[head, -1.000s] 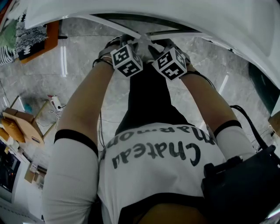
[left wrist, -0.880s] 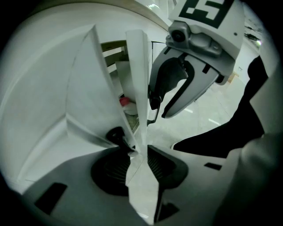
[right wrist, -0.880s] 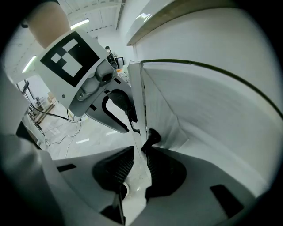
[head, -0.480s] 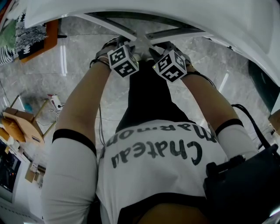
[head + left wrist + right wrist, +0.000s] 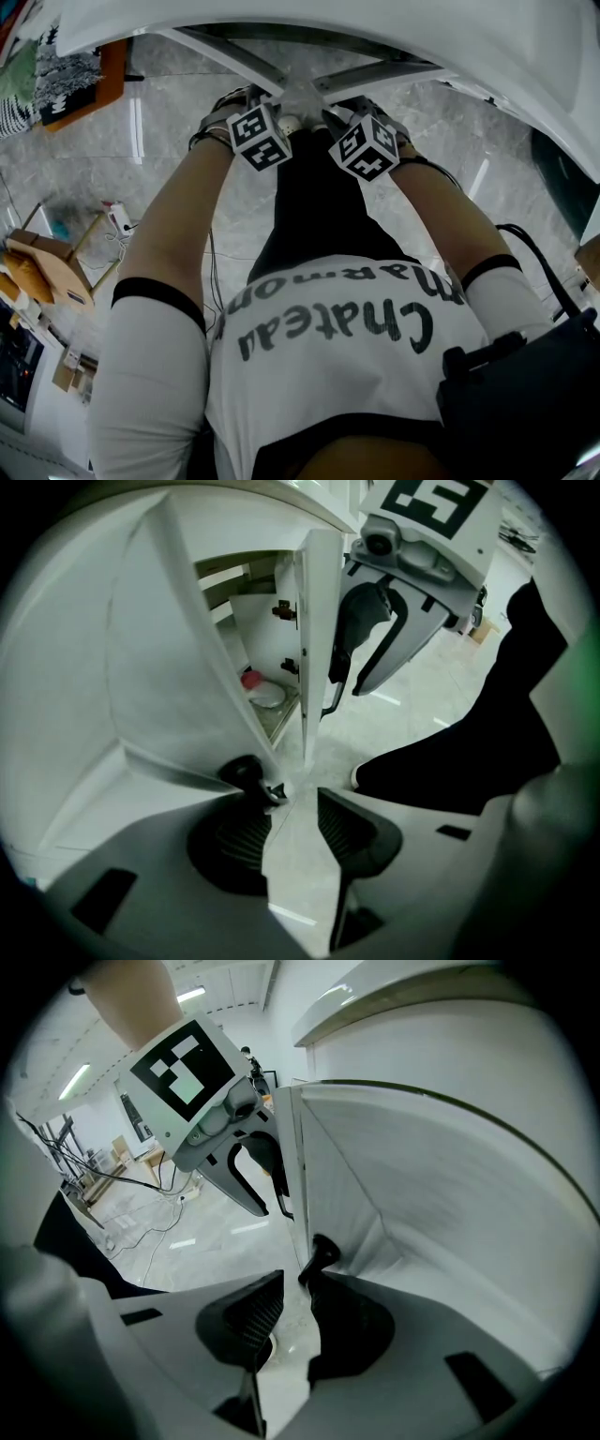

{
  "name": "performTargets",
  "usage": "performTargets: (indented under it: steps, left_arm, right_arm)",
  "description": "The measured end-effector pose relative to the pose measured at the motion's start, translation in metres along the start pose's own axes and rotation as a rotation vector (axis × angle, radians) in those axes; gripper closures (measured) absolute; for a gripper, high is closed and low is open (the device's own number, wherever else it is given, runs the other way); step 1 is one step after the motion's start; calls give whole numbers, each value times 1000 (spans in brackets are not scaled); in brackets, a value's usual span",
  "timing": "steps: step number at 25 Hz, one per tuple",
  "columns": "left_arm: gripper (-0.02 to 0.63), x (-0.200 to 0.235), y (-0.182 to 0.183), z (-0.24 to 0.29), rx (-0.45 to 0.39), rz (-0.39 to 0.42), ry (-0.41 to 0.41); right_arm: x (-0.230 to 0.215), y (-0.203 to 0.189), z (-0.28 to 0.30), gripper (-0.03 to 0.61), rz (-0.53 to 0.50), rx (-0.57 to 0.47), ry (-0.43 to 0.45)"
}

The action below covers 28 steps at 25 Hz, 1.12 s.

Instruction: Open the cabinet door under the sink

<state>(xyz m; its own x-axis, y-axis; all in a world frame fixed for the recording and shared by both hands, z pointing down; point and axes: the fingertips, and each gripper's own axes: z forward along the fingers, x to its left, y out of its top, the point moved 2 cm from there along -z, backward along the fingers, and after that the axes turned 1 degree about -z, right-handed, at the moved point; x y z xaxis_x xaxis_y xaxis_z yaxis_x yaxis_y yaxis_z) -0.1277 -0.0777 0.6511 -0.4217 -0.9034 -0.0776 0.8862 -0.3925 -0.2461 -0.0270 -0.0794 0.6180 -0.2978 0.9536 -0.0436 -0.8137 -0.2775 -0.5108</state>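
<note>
Two cabinet doors stand swung out toward you in the head view. They meet in a V at 12 o'clock under the white counter [image 5: 394, 28]. The left door [image 5: 230, 58] runs off toward 11 o'clock and the right door [image 5: 380, 73] toward 1 o'clock. Your left gripper [image 5: 272, 127] and right gripper [image 5: 345, 129] sit side by side just below that V, over the grey marble floor [image 5: 169, 122].

In the left gripper view, your left gripper [image 5: 292, 803] is released. Its jaws stand apart and have just been opening, and only floor shows in the gap between the pads. The left door's knob [image 5: 246, 771], black, sits at the tip of the 9 o'clock jaw, not between the pads. At 12 o'clock the right door's edge stands upright with the right gripper just beside it. Between the two doors, inside the cabinet, a small red thing [image 5: 249, 679] lies next to a pale round thing [image 5: 269, 696].

In the right gripper view, your right gripper [image 5: 295, 1307] is released too, its pads parted with floor in the narrow gap. The right door's knob [image 5: 323, 1251], also black, sits right at the tip of the 3 o'clock jaw. The door's edge rises from there toward 12 o'clock. The left gripper hangs at 10 o'clock.
</note>
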Motion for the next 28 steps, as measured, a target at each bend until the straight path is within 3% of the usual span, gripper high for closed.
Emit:
performTargets:
  steps: [28]
  left_arm:
    - [460,-21,-45,-5,123,99,-7]
  right_arm:
    - [32,-43,-15,496,-67,54,4]
